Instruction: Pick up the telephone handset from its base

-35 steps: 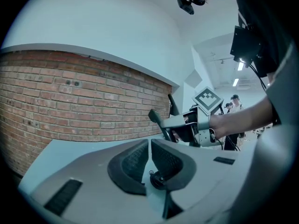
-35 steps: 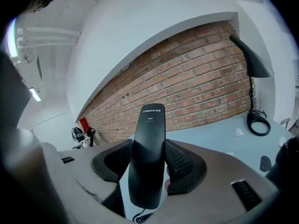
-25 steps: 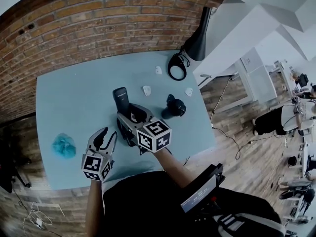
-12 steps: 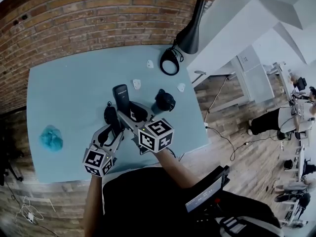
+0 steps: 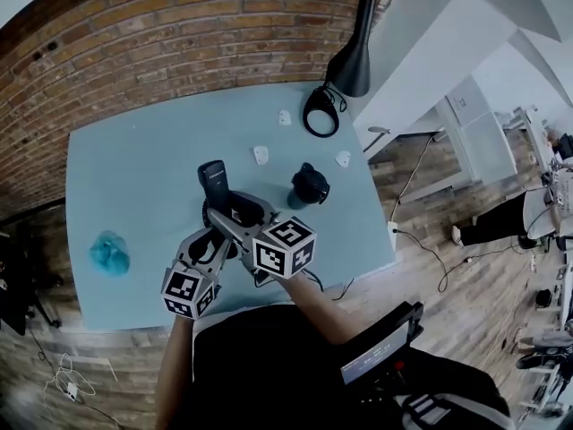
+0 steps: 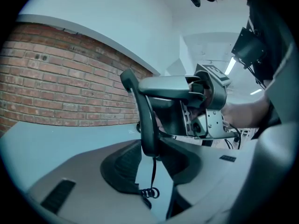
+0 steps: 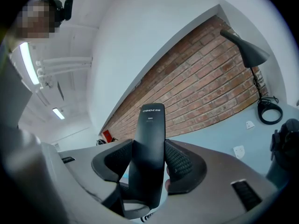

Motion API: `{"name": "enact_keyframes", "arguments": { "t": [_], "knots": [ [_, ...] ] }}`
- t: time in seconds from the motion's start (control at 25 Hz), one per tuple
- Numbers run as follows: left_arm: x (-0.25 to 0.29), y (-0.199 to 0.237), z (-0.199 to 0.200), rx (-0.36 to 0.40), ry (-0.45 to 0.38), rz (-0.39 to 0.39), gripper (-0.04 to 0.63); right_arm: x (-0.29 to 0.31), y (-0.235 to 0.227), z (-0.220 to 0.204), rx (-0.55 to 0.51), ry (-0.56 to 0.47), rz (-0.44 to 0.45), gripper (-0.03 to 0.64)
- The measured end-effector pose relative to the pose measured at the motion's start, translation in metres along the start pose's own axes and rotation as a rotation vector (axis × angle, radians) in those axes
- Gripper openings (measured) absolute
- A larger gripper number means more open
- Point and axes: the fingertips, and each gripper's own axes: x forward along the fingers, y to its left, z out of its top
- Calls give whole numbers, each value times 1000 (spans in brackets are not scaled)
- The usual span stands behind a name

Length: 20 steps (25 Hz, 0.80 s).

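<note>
Near the left edge of the pale blue worktop [image 5: 134, 173] lies a teal crumpled lump [image 5: 112, 253], well apart from the work. The left gripper [image 6: 150, 167] reaches in from the near edge. Its jaws are closing around the lower end of the black, smooth plastic telephone handset [image 7: 150, 125], and its ribbed pads [image 6: 120, 164] do not appear to press on it. The handset is over the middle of the worktop and is judged clear of the surface, since bare worktop shows beneath its lower end. Its long axis stands near upright, printed end uppermost, with a thin black coiled cord [image 6: 149, 192] hanging from the bottom. Its broad face is turned to the right gripper [image 7: 147, 164], which has hold of it. That gripper's jaws are set fairly wide, and its pads [image 7: 181, 161] are clamped on the two long edges of the lower half. Assessment: the handset is light, rigid, glossy and liable to slip. It is best gripped across the narrow shaft, minding the pull of the cord. To the right stands a black rounded object [image 5: 309, 186]; whether it is the base cannot be confirmed. A black desk lamp [image 5: 354, 47] occupies the far right corner.
</note>
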Motion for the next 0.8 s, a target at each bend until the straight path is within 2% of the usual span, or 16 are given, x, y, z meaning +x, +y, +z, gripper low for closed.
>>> {"name": "enact_keyframes", "arguments": {
  "t": [0.12,0.28,0.48,0.68,0.8],
  "knots": [
    [-3,2,-1,5,11,12,144,1,2,-2,10,6,45,230],
    [-3,2,-4,-1,11,26,142,-3,-2,-6,18,-8,47,227],
    [-10,13,16,-48,-67,68,141,-9,-1,-6,15,-17,61,222],
    [-23,28,37,-7,-103,116,141,-13,-1,-7,15,-20,58,222],
    [-35,34,53,-15,-141,133,141,-16,2,-5,26,-37,71,222]
  ]
}}
